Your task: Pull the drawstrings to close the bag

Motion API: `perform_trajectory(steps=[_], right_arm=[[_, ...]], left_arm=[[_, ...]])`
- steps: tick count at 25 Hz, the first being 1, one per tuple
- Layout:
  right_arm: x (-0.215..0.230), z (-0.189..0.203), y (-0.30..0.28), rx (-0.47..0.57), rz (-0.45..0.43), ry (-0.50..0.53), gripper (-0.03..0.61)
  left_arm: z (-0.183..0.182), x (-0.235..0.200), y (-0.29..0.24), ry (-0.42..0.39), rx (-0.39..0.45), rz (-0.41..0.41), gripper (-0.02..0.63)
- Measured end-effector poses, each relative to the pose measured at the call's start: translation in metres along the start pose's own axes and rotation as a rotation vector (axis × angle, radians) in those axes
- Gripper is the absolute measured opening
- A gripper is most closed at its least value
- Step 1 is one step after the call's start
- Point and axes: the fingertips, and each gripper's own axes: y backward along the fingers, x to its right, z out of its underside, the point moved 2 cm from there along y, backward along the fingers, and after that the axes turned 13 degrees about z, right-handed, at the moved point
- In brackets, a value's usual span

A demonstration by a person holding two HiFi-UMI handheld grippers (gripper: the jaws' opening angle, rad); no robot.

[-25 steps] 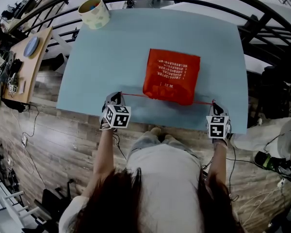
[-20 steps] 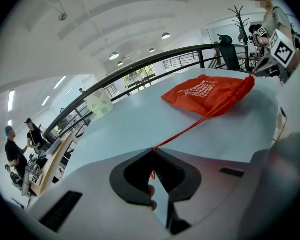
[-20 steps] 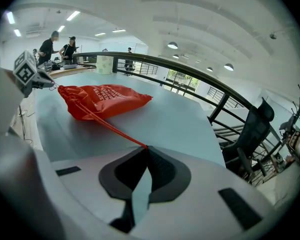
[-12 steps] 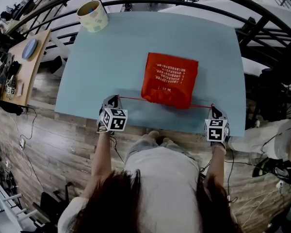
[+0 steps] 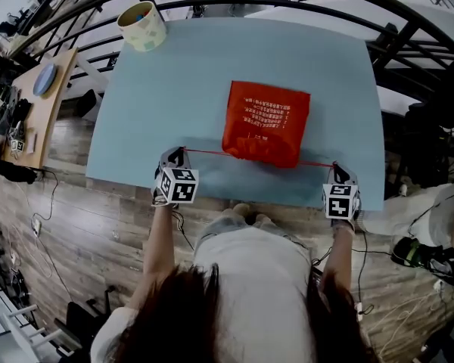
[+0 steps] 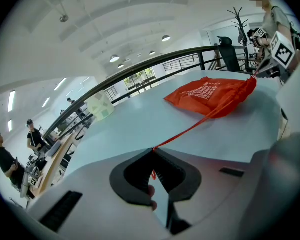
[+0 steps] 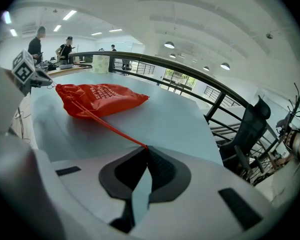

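1. Head view: bright, even indoor light falls on the pale blue table [image 5: 174, 74], with no glare. Heavy fisheye bending curves the railing [image 5: 212, 2] at 12 o'clock.
2. The orange bag [image 5: 266, 121] throws only a faint, soft shadow toward 6 o'clock.
3. Left gripper view: a round fisheye picture with black corners. Ceiling lamps [image 6: 165, 38] glow at 12 o'clock. The left gripper [image 6: 152, 149] at 6 o'clock is soft and out of focus.
4. Right gripper view: the same black corners, with lamps at 12 o'clock. The right gripper [image 7: 146, 146] at 6 o'clock is blurred.
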Motion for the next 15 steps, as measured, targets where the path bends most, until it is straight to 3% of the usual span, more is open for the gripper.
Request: perform_trajectory(steps=[15], right_arm=[[0.0091,-0.0076,-0.0024,0.010,0.022,-0.009,0.025]], left_arm=[[-0.0084,-0.0075,-0.0027,-0.005,0.011,-0.010,0.015]])
